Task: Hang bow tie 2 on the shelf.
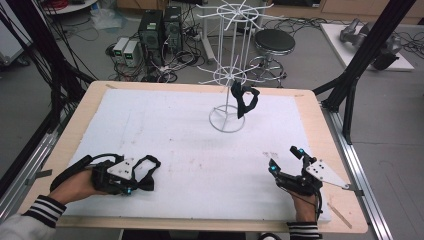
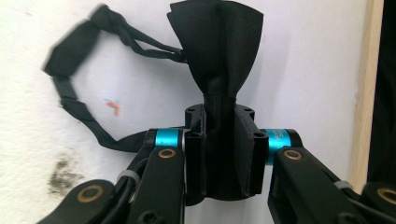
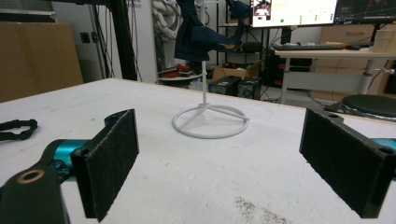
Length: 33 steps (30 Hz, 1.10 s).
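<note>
My left gripper (image 1: 141,182) lies low at the table's front left, shut on a black bow tie (image 2: 217,70) by its middle knot. The tie's strap (image 1: 148,161) loops out over the white foam beyond the jaws. My right gripper (image 1: 286,160) rests at the front right, open, with nothing between its black pads (image 3: 108,161). A white wire stand (image 1: 227,120) rises at the back centre of the table. A second dark bow tie (image 1: 243,99) hangs from one of its lower arms. In the right gripper view the stand's ring base (image 3: 210,120) lies straight ahead.
White foam sheet (image 1: 190,145) covers the wooden table (image 1: 337,165). Beyond the far edge stand computer towers (image 1: 159,30), a round stool (image 1: 274,42) and cables on the floor. Black frame posts (image 1: 367,45) flank the right side.
</note>
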{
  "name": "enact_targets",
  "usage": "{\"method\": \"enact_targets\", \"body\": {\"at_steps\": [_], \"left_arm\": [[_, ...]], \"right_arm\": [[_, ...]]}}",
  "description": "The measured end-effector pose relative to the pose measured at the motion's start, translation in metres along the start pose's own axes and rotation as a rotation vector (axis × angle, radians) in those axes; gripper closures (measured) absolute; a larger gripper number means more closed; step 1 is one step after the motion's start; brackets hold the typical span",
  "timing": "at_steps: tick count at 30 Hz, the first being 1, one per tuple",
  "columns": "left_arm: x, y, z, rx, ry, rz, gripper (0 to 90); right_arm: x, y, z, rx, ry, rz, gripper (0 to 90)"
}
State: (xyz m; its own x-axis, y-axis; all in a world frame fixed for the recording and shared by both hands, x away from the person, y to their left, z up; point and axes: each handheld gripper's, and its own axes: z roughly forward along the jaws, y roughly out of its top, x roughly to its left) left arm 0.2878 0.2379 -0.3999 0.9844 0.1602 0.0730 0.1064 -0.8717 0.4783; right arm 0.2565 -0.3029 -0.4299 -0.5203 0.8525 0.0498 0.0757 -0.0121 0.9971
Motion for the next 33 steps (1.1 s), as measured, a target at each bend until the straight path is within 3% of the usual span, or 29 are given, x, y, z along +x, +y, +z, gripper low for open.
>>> {"method": "enact_targets", "body": {"at_steps": [4, 11, 17, 22, 33], "left_arm": [[0.003, 0.000, -0.007, -0.059, 0.028, -0.024, 75.4], [0.012, -0.002, -0.021, -0.211, 0.092, -0.096, 75.4], [0.022, -0.001, -0.033, -0.404, 0.161, -0.181, 75.4], [0.031, 0.004, -0.044, -0.529, 0.220, -0.231, 75.5], [0.044, 0.011, -0.049, -0.667, 0.243, -0.308, 75.5]], "right_arm": [[0.001, -0.001, 0.000, -0.009, -0.002, -0.006, 11.2], [0.002, -0.003, 0.001, -0.011, -0.002, -0.009, 11.2], [0.003, -0.005, 0.002, -0.016, -0.008, -0.013, 11.2], [0.005, -0.008, 0.002, -0.015, -0.010, -0.004, 11.2], [0.006, -0.012, 0.000, -0.027, -0.019, -0.006, 11.2]]}}
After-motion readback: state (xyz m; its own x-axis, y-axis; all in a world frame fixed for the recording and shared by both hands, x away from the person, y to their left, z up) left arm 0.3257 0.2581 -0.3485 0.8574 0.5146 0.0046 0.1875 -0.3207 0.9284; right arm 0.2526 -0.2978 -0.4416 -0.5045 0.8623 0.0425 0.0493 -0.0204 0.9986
